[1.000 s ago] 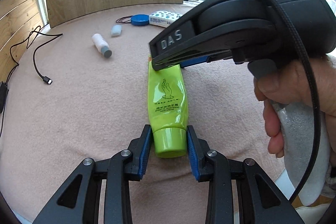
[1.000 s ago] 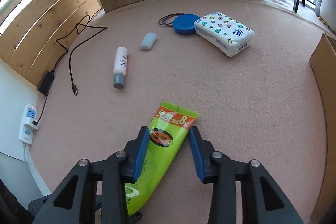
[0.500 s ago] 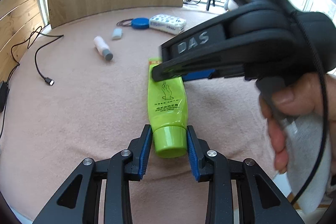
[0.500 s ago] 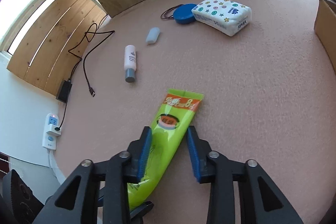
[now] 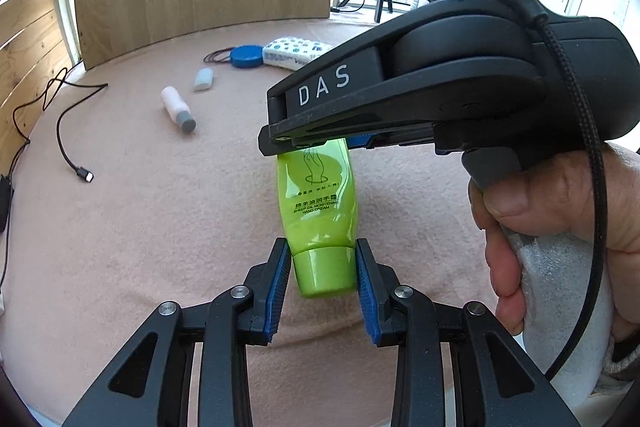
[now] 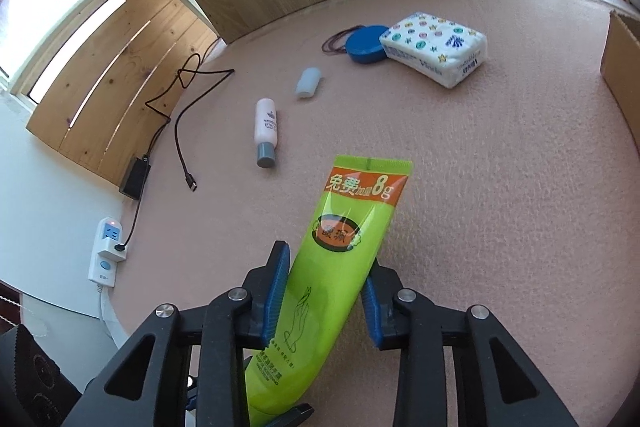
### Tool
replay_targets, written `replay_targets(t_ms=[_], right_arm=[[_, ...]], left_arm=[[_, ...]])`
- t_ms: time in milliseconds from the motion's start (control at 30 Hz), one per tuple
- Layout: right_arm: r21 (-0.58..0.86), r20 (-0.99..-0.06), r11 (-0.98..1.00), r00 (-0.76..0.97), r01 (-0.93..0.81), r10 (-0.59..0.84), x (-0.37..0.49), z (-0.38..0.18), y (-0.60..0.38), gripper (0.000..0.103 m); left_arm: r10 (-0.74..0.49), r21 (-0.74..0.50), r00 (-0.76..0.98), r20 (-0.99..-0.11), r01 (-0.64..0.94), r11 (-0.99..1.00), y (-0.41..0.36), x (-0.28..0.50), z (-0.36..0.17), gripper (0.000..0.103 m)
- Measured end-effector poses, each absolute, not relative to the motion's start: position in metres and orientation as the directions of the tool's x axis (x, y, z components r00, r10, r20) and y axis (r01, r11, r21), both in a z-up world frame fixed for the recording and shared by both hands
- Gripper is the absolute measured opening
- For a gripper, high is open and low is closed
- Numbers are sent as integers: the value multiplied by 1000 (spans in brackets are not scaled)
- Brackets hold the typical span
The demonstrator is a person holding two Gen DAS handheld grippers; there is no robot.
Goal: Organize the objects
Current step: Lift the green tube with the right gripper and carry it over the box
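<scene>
A lime-green hand cream tube [image 5: 318, 199] with an orange band at its flat end [image 6: 344, 247] is held between both grippers, above the pink carpet [image 5: 160, 211]. My left gripper [image 5: 322, 263] is shut on the tube's green cap. My right gripper [image 6: 325, 283] is shut on the tube's body, its blue pads [image 6: 276, 291] pressing both sides. In the left wrist view the right gripper [image 5: 308, 143] comes in from the right, held by a person's hand [image 5: 540, 211], and covers the tube's far half.
On the carpet farther back lie a pink bottle with a grey cap [image 6: 266, 127], a small translucent container [image 6: 308, 81], a blue round tin [image 6: 366, 43] and a patterned tissue pack [image 6: 436, 47]. A black cable [image 6: 180, 131] and power strip [image 6: 106, 251] lie left. A cardboard box [image 6: 620, 67] stands right.
My right gripper slid further along the tube and closed on its body. The tube's flat end now tilts up off the carpet. My left gripper stayed shut on the cap.
</scene>
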State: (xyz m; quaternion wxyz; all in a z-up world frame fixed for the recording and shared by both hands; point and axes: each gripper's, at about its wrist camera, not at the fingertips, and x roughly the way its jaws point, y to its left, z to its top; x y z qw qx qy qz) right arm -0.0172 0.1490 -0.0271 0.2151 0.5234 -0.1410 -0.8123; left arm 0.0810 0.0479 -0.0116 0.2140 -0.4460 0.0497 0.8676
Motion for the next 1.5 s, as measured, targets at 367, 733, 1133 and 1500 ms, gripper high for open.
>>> replay_targets(t_ms=[367,733,1133,1500], right_arm=[[473,-724,-855,-459,213,-515,-17,22,168,28],[483,-705,-854,-493,194,-510,-15,33,187,28],[487,-691,-857,-527,166,-495,-17,40,212,28],[504,-665,-864,-632,14,-398,0,56,310,27]], left_arm=[[340,-63,-557,-758,-456,-888,63,69,28,35],[356,-50,-552,-754,-493,-869,72,51,34,35],[387,-44,-540,-748,-541,-840,98,38,42,35],[487,-38,-461,-742,-696,-717,186,17,52,35]])
